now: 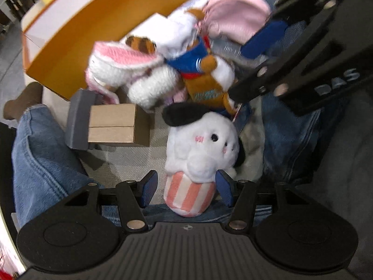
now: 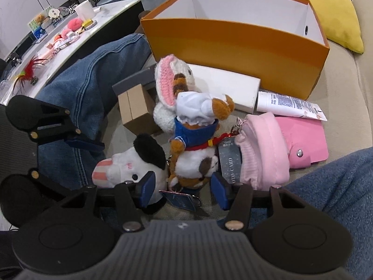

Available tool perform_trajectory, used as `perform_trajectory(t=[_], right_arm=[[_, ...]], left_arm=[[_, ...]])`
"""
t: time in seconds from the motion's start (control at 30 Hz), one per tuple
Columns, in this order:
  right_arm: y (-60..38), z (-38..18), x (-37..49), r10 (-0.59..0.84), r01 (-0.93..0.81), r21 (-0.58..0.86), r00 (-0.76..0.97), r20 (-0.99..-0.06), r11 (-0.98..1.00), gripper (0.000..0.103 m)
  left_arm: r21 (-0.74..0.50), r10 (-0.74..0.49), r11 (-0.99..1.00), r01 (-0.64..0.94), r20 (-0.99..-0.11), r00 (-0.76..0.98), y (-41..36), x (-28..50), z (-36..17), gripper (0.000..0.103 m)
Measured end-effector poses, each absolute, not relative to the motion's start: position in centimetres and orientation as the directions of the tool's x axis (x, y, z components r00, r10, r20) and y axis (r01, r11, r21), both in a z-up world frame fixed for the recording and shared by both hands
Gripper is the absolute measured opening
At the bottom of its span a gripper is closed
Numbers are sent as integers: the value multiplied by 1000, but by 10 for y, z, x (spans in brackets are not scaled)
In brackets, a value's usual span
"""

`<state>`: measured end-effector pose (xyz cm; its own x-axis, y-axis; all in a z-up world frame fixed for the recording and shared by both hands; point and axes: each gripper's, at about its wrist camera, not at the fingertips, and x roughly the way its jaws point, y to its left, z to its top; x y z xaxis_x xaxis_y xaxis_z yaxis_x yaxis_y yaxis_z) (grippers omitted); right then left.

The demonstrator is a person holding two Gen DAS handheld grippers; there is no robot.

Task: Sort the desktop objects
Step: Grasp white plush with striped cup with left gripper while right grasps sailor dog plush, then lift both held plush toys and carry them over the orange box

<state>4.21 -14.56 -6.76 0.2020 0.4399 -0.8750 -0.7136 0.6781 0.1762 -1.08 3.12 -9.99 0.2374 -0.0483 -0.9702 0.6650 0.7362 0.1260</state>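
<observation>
1. The left tongs (image 1: pixel 187 187) point steeply down with both blue pads spread, straddling the pink-striped base of a white plush dog (image 1: pixel 202 150) with black ears; the pads stand just beside it and do not press it.
2. The right tongs (image 2: pixel 183 187) hang likewise released, their pads either side of a brown plush animal (image 2: pixel 195 144) in a blue sailor top and white bonnet, which lies loose among tags and a key ring.
3. Beside these lie a crocheted white-and-pink rabbit (image 2: pixel 167 91), a small cardboard box (image 2: pixel 136 109), a pink fabric pouch (image 2: pixel 263 149), a pink snap wallet (image 2: pixel 305 140) and a white tube (image 2: pixel 289 106), all on a beige sofa cushion (image 2: pixel 345 88) between a person's denim-clad legs (image 2: pixel 88 79).
4. Behind the pile an orange box (image 2: pixel 235 44) stands open, its white interior showing no contents from this angle.
5. A yellow pillow (image 2: pixel 300 2) rests behind the box.
</observation>
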Motion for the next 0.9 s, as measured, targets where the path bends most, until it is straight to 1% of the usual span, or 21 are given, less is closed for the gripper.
perform_trajectory(t=[0.07,0.1,0.13,0.17,0.3,0.4,0.5,0.6,0.77,0.9], right_arm=[[-145,-68,44,437,-716,172,202,-876,676,56],[-144,-68,44,437,-718,170,204,-876,675,56],[-143,-69,45,436,-720,168,204,-876,673,57],[-143,-69,46,434,-721,166,204,-878,673,57],[-142,-73,50,428,-716,167,199,-882,678,57],[-141,-75,53,430,-715,171,197,-881,678,57],[-140,-75,53,443,-723,177,196,-875,668,57],[-139,-75,52,452,-731,170,208,-867,661,57],[-139,-70,53,472,-735,175,217,-854,655,57],[-138,-65,55,482,-741,166,233,-845,651,57]], left_arm=[[61,-83,737,673,-980,180,34,-2,-106,68],[44,-92,734,677,-982,162,35,1,-108,70],[29,-99,728,685,-984,147,35,4,-111,75],[12,-108,723,690,-986,130,36,6,-114,76],[-77,-154,728,681,-987,53,36,14,-124,76],[-105,-172,733,672,-985,33,35,15,-130,76],[-96,-171,742,663,-984,48,35,12,-129,73],[-97,-184,779,619,-980,78,43,3,-126,69],[-52,-175,845,532,-967,184,58,-16,-111,65],[-101,-220,904,416,-943,248,77,-14,-95,65]])
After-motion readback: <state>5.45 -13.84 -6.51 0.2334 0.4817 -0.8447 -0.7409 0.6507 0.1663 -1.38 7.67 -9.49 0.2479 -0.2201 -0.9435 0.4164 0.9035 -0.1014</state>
